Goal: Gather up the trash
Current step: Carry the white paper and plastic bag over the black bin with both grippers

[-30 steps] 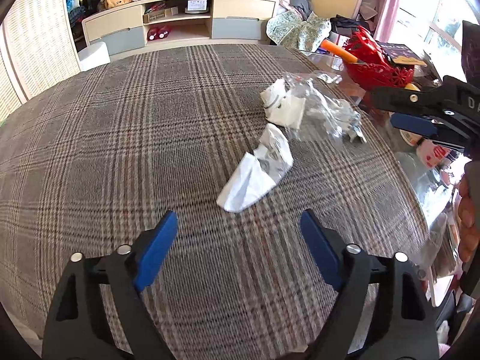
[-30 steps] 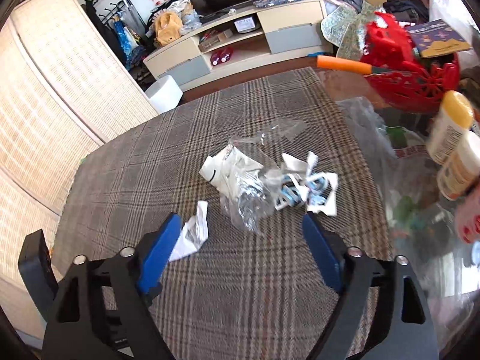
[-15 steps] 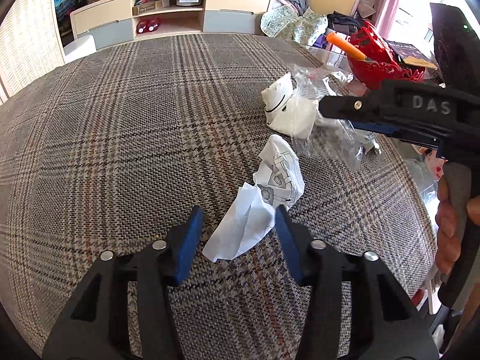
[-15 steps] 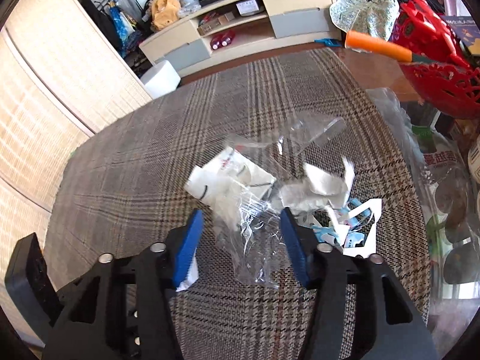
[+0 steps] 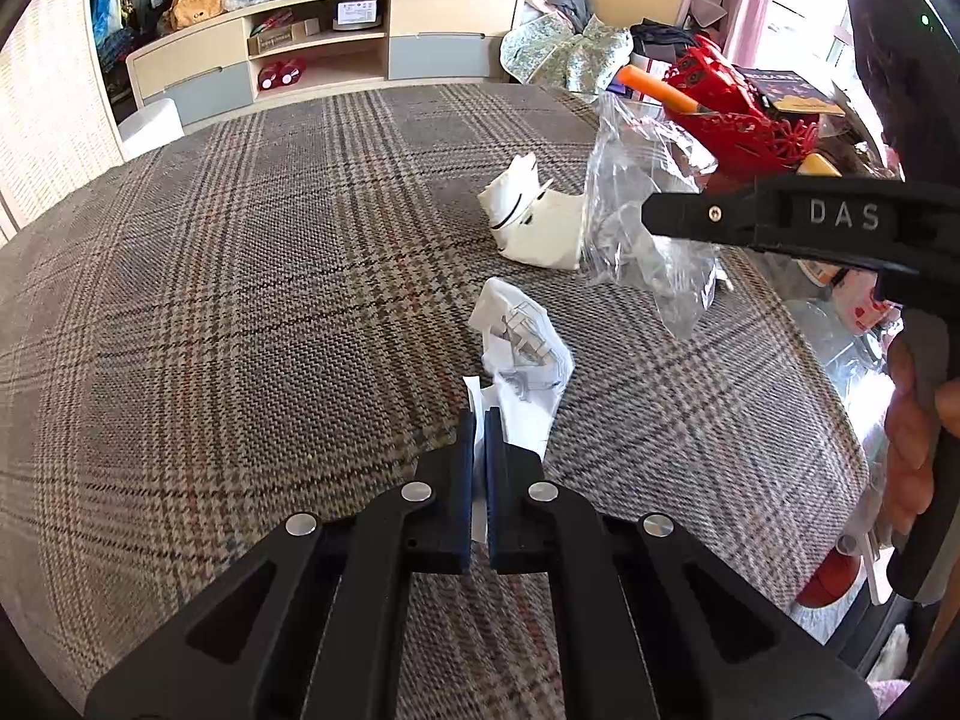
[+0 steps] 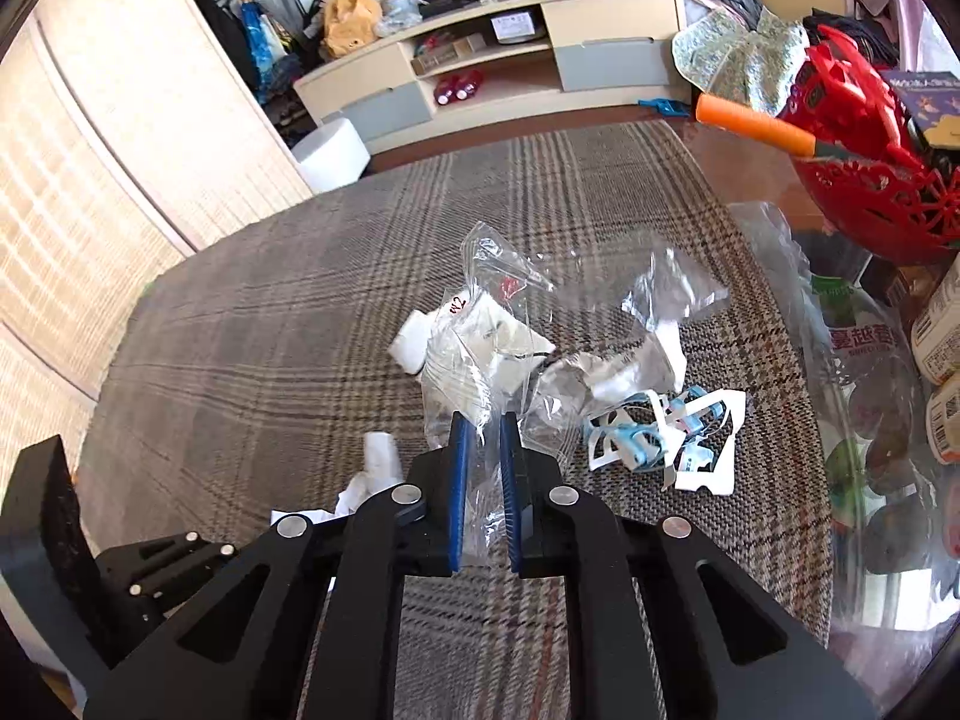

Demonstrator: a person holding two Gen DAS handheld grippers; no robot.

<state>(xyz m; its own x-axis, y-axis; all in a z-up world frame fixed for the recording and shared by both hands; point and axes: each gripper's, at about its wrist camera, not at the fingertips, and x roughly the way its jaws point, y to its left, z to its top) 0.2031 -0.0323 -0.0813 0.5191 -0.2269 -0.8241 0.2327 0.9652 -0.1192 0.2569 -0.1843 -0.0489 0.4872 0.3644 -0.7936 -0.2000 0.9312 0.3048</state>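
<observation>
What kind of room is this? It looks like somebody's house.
Most likely a home living room: a low TV cabinet with drawers and shelves stands by the far wall, a stuffed toy sits beside it, and a plaid-covered table holds scattered trash.

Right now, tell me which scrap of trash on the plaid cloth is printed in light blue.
The cut-out white card scrap with light-blue print, lying right of the right claw. The other scraps are plain white paper or clear plastic, like the clear plastic bag that claw pinches.
</observation>
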